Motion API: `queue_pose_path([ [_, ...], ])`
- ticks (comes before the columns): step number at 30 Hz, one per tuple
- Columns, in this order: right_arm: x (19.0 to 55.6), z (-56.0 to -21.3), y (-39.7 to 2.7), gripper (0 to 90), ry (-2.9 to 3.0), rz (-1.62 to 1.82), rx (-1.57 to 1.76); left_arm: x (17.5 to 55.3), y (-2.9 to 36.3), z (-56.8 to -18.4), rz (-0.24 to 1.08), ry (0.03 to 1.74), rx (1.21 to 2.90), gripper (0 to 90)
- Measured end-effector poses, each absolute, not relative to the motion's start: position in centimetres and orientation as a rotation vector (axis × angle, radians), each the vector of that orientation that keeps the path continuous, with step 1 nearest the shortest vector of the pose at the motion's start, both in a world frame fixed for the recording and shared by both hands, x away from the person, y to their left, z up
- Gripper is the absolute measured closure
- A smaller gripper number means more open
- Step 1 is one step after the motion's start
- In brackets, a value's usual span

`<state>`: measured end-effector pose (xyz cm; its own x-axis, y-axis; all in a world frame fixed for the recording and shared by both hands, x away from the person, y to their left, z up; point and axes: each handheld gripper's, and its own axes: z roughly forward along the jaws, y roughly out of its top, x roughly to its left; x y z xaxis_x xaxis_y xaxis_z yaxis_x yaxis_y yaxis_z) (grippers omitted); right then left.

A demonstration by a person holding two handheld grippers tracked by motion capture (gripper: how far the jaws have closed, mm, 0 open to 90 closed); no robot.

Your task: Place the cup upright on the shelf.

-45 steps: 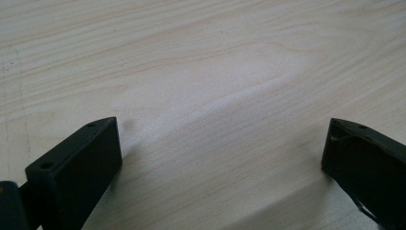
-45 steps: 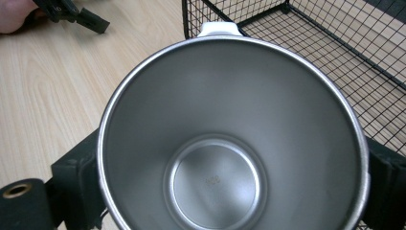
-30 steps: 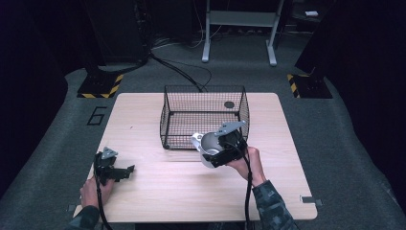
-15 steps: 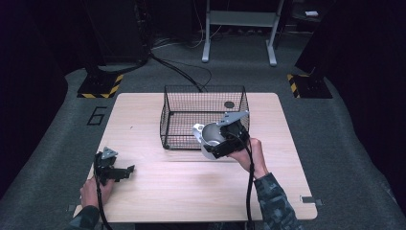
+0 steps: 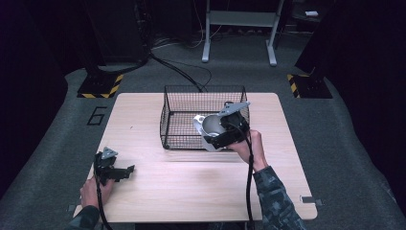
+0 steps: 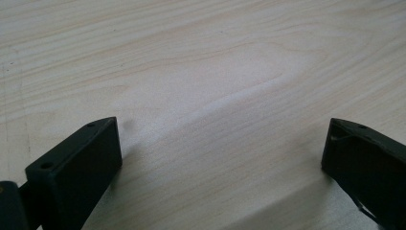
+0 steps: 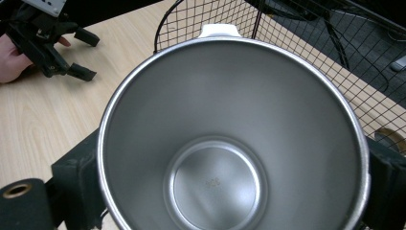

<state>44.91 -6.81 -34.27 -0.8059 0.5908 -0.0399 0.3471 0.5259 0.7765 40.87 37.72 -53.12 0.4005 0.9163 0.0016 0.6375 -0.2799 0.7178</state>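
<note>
One steel cup [image 7: 230, 139] is the thing in hand: a shiny, empty metal vessel with a pale tab at its far rim, pinched from outside between the two black jaws of the right gripper [image 5: 221, 133], one jaw on each side of its wall. In the high view the cup [image 5: 209, 127] is tilted, its open mouth turned up and toward the near side, and it hangs over the near right part of the wire basket [image 5: 178, 125], at or just above the basket's near rim; whether it touches the wire cannot be told. The person's right hand [image 5: 249, 146] grips that tool from the near right, with a camouflage sleeve behind it and a black cable trailing toward the near edge. The black mesh basket stands at the middle of the far half of the wooden table [image 5: 158, 184], and a small dark round thing [image 7: 390, 139] lies on its floor at the right in the right gripper view. Well apart, at the near left corner of the table, the left gripper [image 5: 125, 171] rests low on the wood in the left hand [image 5: 93, 190], its jaws spread wide with bare tabletop between them.
</note>
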Motion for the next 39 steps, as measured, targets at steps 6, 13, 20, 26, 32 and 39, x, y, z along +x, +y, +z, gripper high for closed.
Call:
queue_pose_path([
  [6,45.7,-33.8,-6.7,6.7,2.456,1.154,0.8,40.9,37.7,-53.1,0.561,1.321,2.02,0.0],
  [13,46.9,-33.5,-6.4,6.7,2.432,1.14,0.825,40.9,37.7,-53.1,0.561,1.321,2.02,0.0],
  [20,48.0,-33.4,-6.2,6.6,2.43,1.125,0.848,40.9,37.7,-53.1,0.561,1.321,2.02,0.0],
  [26,48.9,-33.4,-6.0,6.6,2.42,1.11,0.864,40.9,37.7,-53.1,0.561,1.321,2.02,0.0],
  [32,50.0,-33.7,-5.9,6.6,2.412,1.09,0.862,40.9,37.7,-53.1,0.561,1.321,2.02,0.0],
  [39,51.2,-34.4,-5.7,6.6,2.403,1.075,0.911,40.9,37.7,-53.1,0.561,1.321,2.02,0.0],
])
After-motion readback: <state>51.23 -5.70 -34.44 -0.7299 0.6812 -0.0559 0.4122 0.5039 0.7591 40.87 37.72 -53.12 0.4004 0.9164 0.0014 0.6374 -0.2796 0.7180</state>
